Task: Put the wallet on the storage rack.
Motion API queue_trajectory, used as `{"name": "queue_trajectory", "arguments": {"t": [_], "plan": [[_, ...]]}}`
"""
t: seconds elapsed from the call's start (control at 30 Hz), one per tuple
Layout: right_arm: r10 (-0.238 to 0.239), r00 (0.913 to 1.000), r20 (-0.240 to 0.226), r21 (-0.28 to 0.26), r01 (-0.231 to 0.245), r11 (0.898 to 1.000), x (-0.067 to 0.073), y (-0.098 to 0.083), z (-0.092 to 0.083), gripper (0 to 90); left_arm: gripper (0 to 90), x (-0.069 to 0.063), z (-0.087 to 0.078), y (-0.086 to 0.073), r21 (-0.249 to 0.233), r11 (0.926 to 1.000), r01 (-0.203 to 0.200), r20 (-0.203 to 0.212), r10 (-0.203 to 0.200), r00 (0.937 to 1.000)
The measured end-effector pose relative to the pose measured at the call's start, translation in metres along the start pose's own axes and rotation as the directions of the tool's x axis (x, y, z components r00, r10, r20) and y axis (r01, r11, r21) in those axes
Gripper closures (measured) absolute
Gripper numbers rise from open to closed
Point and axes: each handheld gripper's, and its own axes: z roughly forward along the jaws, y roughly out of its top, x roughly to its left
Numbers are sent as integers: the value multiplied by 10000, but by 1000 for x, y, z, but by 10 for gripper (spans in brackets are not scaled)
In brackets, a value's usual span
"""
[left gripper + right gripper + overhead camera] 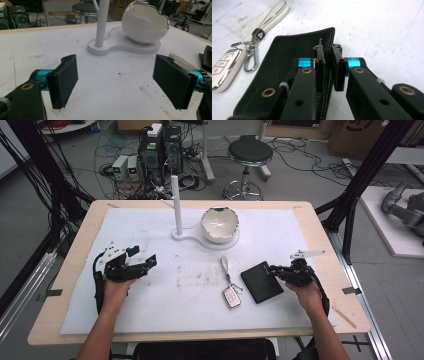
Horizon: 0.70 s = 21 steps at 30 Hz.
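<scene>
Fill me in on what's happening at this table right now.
A person holds a gripper in each hand at a table covered with a white sheet. The right gripper has shut on the edge of a black wallet, which lies beside a car key on a strap. The left gripper is open with nothing between its jaws, facing a white bowl and a white post on a stand.

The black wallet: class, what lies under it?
The black wallet lies flat on the white mat, its right edge pinched by the right tongs. The wallet itself covers anything directly beneath it, so that cannot be seen.
</scene>
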Motion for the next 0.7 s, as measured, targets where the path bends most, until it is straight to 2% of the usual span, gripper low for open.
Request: {"name": "queue_trajectory", "arguments": {"t": [0.03,0.07,0.13,0.17,0.2,0.23,0.33,0.43,0.57,0.6,0.63,0.67,0.7], "plan": [[-138,9999,48,41,138,9999,0,2,0,843,201,0,0,0,0,10000,0,0,0,10000],[-548,9984,133,121,547,9984,0,7,0,843,201,0,0,0,-6,10000,-10,16,10,10000],[-1292,9913,265,283,1284,9913,1,15,3,842,202,-1,1,0,17,10000,-3,-1,3,10000],[-1451,9887,366,310,1440,9891,0,19,4,842,202,-1,1,0,26,10000,2,7,-2,10000],[-1451,9887,366,310,1440,9891,0,19,4,842,202,-1,2,0,9,10000,-12,21,12,10000],[-1566,9858,601,436,1541,9871,-4,28,9,842,202,-2,2,0,28,10000,-14,7,14,10000],[-1546,9852,745,351,1524,9877,-9,32,13,842,202,-2,2,0,51,10000,-40,42,39,10000],[-1374,9847,1068,160,1364,9905,-18,35,20,840,201,-2,3,-1,70,10000,-41,41,41,10000],[-1159,9850,1281,88,1158,9932,-18,34,21,820,202,-3,3,-1,96,10000,-24,27,23,10000],[-1266,9822,1389,-47,1284,9917,-16,33,20,785,202,-3,3,-1,96,10000,-24,27,23,10000],[-1328,9806,1440,-165,1366,9905,-15,32,18,691,202,-3,3,-1,88,10000,-29,33,28,10000],[-1328,9806,1440,-165,1366,9905,-15,32,18,691,202,-3,3,-1,88,10000,-29,33,28,10000],[-1242,9807,1510,-451,1323,9902,-11,27,13,573,202,-3,3,-1,90,9999,-44,34,44,10000]]}}
